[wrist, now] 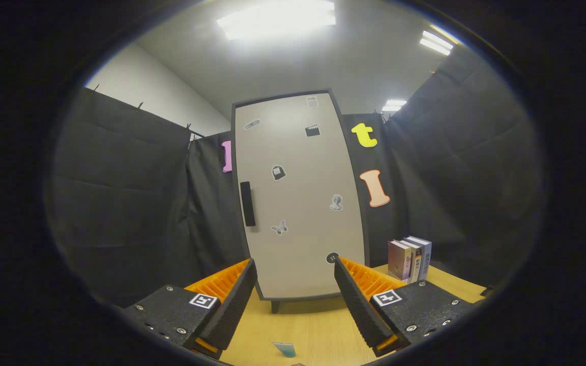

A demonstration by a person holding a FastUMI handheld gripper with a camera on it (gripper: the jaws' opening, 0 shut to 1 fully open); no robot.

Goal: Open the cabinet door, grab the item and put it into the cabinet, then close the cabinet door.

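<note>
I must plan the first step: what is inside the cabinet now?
Unknown: the cabinet door is shut, hiding the inside. Only stickers and the handle show. The open tool holds nothing.

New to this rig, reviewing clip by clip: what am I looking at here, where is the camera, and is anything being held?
The camera rides on handheld tongs and looks forward along their two fingers, seen at the bottom. The fingers stand apart with nothing between them, so nothing is held. Beyond them, on a wooden table, stands a pale cabinet with its door shut, a dark handle and small stickers on the front. A few books stand upright to its right. A small blue-tipped item lies on the table between the fingers, close to the camera.
</note>
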